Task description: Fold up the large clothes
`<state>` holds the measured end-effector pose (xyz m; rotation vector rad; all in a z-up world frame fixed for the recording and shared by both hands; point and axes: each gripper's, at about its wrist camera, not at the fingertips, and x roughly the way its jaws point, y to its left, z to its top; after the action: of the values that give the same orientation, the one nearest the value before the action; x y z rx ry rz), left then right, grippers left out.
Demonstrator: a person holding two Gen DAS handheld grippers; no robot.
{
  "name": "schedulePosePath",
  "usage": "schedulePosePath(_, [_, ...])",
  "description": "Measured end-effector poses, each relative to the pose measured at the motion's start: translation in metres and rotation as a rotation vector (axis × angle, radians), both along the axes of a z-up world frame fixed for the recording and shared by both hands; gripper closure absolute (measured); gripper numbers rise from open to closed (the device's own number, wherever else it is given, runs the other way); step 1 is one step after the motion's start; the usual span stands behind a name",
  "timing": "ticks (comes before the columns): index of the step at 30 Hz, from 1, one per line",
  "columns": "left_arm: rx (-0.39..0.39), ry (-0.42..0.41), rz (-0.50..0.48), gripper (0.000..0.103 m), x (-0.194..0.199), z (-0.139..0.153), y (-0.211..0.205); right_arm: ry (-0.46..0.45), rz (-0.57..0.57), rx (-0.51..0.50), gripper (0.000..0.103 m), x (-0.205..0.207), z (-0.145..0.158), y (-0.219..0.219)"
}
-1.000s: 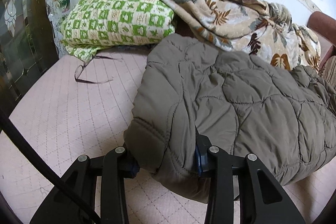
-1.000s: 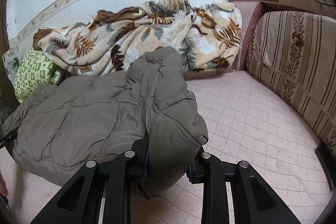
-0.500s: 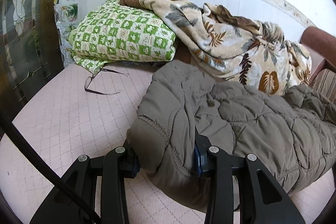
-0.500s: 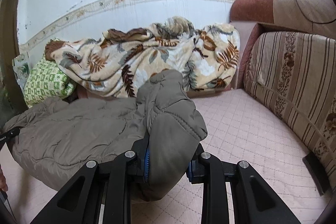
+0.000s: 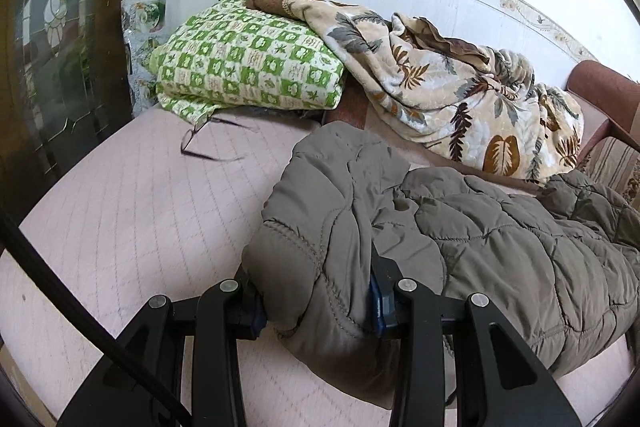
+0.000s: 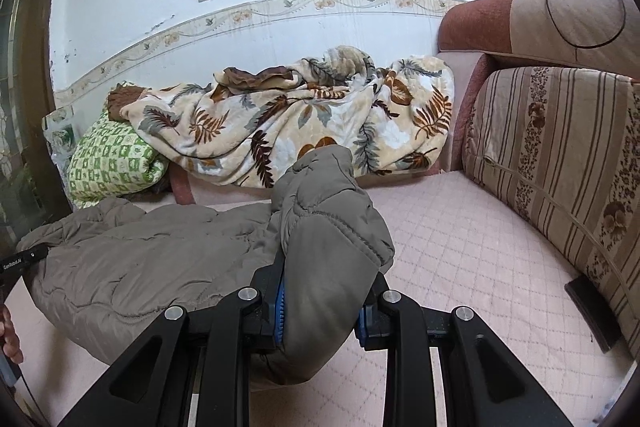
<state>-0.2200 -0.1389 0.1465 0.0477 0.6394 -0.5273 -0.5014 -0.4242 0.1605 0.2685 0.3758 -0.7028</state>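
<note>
A bulky olive-grey quilted padded jacket (image 5: 500, 251) lies across the pale pink quilted cover of a sofa seat (image 5: 132, 211), bunched into thick folds. The left hand-held gripper (image 5: 316, 303) has its black jaws at a narrow setting, clamped on a thick fold at one end of the jacket; the blue pads (image 5: 376, 301) press into the fabric on both sides, and the stitched hem curves over the left jaw. The right hand-held gripper (image 6: 320, 315) grips the other end of the jacket (image 6: 152, 267) in the same way, with a rounded, puffed fold standing up between its jaws and a blue pad (image 6: 279, 311) sunk into the cloth. The stretch of jacket between the two grips sags onto the seat.

Behind the jacket, against the white wall with a floral border (image 6: 248, 11), a cream fleece blanket printed with brown and grey leaves (image 6: 304, 115) lies in a heap. Its left end drapes over a green-and-white checked cushion (image 5: 248, 67). A thin dark cord (image 5: 208, 147) lies looped on the seat near the cushion. At the right of the right wrist view stands a beige striped back cushion with brown flower bands (image 6: 560, 155). A fingertip of the person (image 6: 10, 337) shows at the left edge of that view.
</note>
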Motion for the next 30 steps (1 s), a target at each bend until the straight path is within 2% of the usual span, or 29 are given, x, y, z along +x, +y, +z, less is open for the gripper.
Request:
schedulePosePath(9, [0.001, 0.009, -0.005, 0.065, -0.035, -0.012, 0.033, -0.001, -0.001, 0.018, 0.076, -0.028, -0.011, 0.026])
schedulePosePath(11, [0.021, 0.013, -0.006, 0.065, -0.042, -0.019, 0.037, 0.004, -0.003, 0.032, 0.075, -0.035, -0.017, 0.029])
schedulePosePath(23, [0.135, 0.078, 0.024, 0.06, -0.059, -0.077, 0.041, 0.161, -0.02, 0.078, 0.075, -0.044, -0.076, 0.035])
schedulePosePath(27, [0.157, 0.053, 0.034, 0.056, -0.065, -0.087, 0.04, 0.209, -0.034, 0.111, 0.075, -0.046, -0.099, 0.031])
schedulePosePath(30, [0.202, 0.024, 0.043, 0.054, -0.07, -0.094, 0.034, 0.249, -0.035, 0.125, 0.075, -0.044, -0.113, 0.029])
